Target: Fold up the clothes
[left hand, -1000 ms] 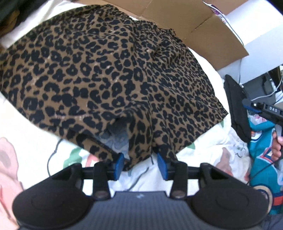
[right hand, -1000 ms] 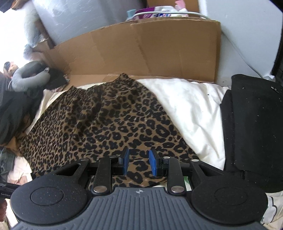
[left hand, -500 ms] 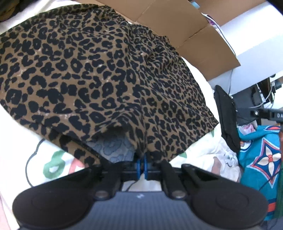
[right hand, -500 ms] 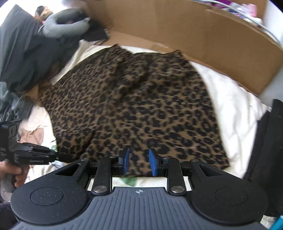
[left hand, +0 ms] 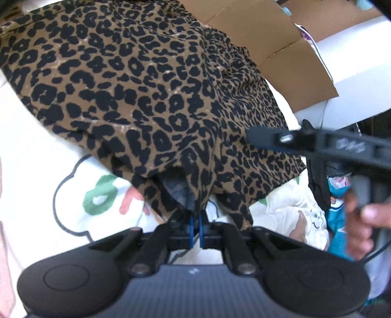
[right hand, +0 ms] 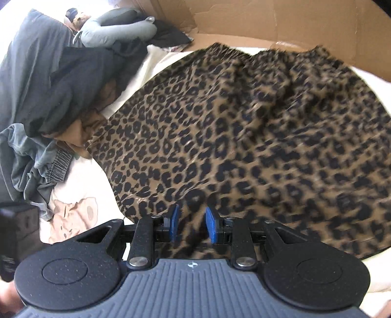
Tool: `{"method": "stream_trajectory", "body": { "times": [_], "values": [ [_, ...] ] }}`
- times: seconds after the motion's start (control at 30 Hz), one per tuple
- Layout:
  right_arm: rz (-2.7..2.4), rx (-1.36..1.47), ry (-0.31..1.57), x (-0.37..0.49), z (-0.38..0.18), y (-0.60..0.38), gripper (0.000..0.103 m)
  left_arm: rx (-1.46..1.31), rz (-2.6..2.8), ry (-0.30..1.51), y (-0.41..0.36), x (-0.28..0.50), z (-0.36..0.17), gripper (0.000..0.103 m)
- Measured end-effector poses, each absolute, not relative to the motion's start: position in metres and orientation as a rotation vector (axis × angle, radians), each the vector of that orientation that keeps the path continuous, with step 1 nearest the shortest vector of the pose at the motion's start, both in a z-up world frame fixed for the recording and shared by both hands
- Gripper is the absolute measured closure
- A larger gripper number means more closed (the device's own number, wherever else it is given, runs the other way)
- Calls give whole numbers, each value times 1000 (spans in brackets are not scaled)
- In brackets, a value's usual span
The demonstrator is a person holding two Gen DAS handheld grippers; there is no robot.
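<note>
A leopard-print garment (left hand: 151, 93) lies spread on a white printed bedsheet (left hand: 44, 156). My left gripper (left hand: 195, 226) is shut on the garment's near hem, which is bunched and lifted at the blue pads. My right gripper (right hand: 191, 223) is open, its blue pads either side of the leopard garment (right hand: 244, 137), hovering over its near edge. The right gripper also shows in the left wrist view (left hand: 317, 143), held by a hand over the garment's right side.
Brown cardboard (right hand: 281, 22) stands behind the garment. A pile of grey and dark clothes (right hand: 44, 80) lies at the left. A black folded item (left hand: 317, 186) and a teal cloth (left hand: 337, 215) lie at the right.
My left gripper closed on the garment's hem and lifted it slightly. My right gripper swung left over the garment and stays open.
</note>
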State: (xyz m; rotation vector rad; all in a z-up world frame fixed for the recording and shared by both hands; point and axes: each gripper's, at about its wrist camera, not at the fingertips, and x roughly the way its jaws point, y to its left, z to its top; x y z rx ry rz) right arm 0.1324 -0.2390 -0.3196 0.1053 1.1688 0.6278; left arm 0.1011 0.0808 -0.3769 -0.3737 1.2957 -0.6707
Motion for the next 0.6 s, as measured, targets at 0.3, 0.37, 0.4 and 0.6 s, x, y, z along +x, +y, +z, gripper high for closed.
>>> {"method": "stream_trajectory", "body": {
  "times": [0.3, 0.37, 0.4, 0.6],
  "values": [
    [582, 202, 1188, 112, -352, -221, 77, -269, -619, 1308, 131, 111, -354, 99],
    [560, 214, 1201, 104, -358, -222, 77, -257, -586, 1296, 145, 121, -347, 98],
    [550, 219, 1205, 101, -360, -223, 77, -251, -567, 1285, 152, 127, -345, 97],
    [454, 325, 1229, 79, -367, -236, 77, -231, -439, 1236, 191, 166, -331, 90]
  ]
}}
